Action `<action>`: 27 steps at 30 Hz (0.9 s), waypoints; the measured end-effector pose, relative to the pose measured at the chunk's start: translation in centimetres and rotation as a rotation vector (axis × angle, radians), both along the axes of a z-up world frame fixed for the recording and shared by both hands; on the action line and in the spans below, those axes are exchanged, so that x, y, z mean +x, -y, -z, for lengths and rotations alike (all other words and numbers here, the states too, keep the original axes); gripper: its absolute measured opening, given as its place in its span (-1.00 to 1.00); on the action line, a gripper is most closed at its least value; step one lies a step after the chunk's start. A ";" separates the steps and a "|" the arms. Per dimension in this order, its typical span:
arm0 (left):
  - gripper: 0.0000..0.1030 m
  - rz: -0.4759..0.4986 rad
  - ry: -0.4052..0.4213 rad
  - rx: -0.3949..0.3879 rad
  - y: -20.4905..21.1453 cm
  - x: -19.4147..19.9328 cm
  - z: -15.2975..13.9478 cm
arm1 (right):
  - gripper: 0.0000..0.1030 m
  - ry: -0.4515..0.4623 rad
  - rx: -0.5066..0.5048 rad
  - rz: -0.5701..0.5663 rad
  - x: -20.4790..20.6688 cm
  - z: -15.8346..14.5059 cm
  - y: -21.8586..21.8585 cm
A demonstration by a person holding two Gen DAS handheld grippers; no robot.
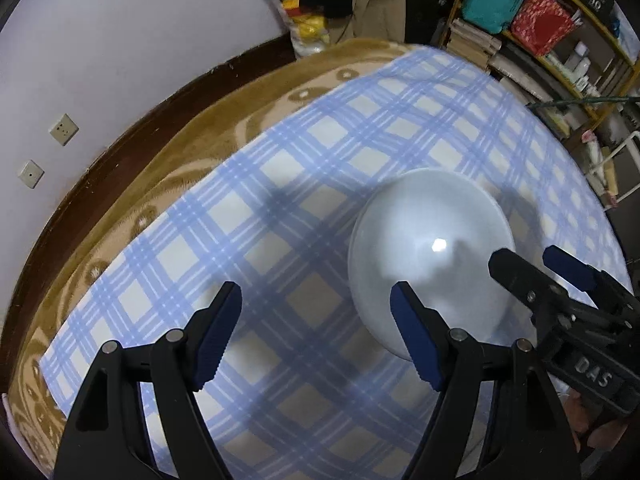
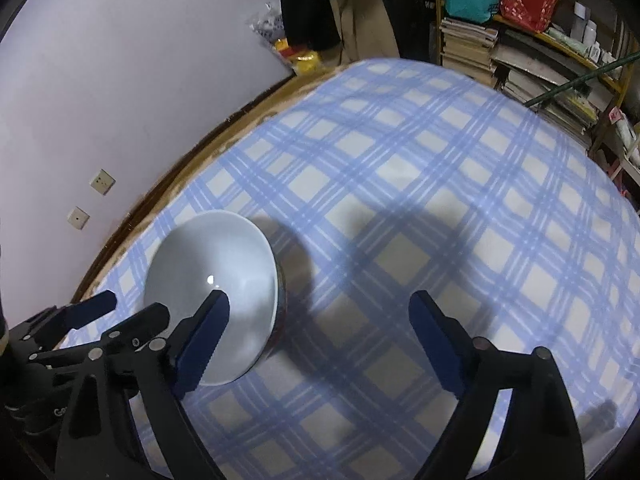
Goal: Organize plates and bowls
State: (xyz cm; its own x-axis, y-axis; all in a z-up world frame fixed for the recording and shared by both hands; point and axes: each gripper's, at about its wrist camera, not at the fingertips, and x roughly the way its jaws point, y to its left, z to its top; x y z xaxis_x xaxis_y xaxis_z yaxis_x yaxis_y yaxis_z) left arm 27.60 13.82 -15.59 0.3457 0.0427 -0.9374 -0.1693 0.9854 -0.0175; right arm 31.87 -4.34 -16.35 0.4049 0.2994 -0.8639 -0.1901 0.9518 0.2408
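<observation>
My left gripper (image 1: 316,332) hovers over blue plaid cloth (image 1: 280,184), fingers spread wide, gripping nothing. My right gripper (image 2: 320,340) hovers alongside, fingers equally wide, also holding nothing. White bowl (image 2: 212,296) sits on cloth between both grippers: glossy pale inside with bright light spot, dark outer band near base. Left gripper's right finger (image 1: 416,340) overlaps bowl rim in view; contact unclear. Tan blanket (image 1: 192,120) lies under cloth.

Glossy glazed bowl (image 1: 430,256), ceramic by the look of it, catching a bright glare spot. Under it a soft matt checked cloth (image 1: 280,208), then a fuzzy brown blanket (image 1: 192,136). Both claws matt black plastic, ridged blue pads (image 2: 202,344), small metal pins.
</observation>
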 end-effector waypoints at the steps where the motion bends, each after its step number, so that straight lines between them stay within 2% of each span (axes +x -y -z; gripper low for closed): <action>1: 0.21 0.005 -0.005 -0.008 0.0 0.1 0.2 | 0.63 -0.011 -0.001 0.004 0.1 0.4 -0.1; 4: -0.21 0.015 -0.033 -0.023 0.0 0.5 0.9 | 0.33 -0.072 0.035 0.011 0.7 1.7 -0.3; 7: -0.55 0.020 -0.046 -0.079 0.0 0.9 1.1 | -0.18 -0.104 0.092 -0.008 0.9 2.4 -0.8; 8: -0.66 0.034 -0.042 -0.082 0.2 0.9 1.0 | -0.52 -0.111 0.117 -0.010 0.9 2.5 -0.9; 9: -0.69 0.044 -0.034 -0.066 0.6 1.1 0.8 | -0.66 -0.122 0.139 -0.014 1.0 2.6 -1.1; 12: -0.83 0.061 -0.049 -0.060 1.0 1.6 1.1 | -0.75 -0.156 0.132 -0.026 1.1 3.3 -2.0; 16: -0.82 0.054 -0.062 -0.065 0.9 1.4 1.1 | -0.75 -0.163 0.150 0.010 0.5 3.2 -1.9; 27: -0.82 0.127 -0.022 -0.053 3.7 -1.3 -3.0 | -0.75 -0.120 0.156 0.034 -2.5 -0.1 0.5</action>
State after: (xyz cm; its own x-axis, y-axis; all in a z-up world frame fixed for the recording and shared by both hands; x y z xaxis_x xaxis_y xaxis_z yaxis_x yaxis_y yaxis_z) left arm 26.34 10.09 -12.61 0.3245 -0.0499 -0.9446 -0.0444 0.9967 -0.0680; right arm 29.38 -4.85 -16.20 0.3137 0.4212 -0.8510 -0.1190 0.9066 0.4049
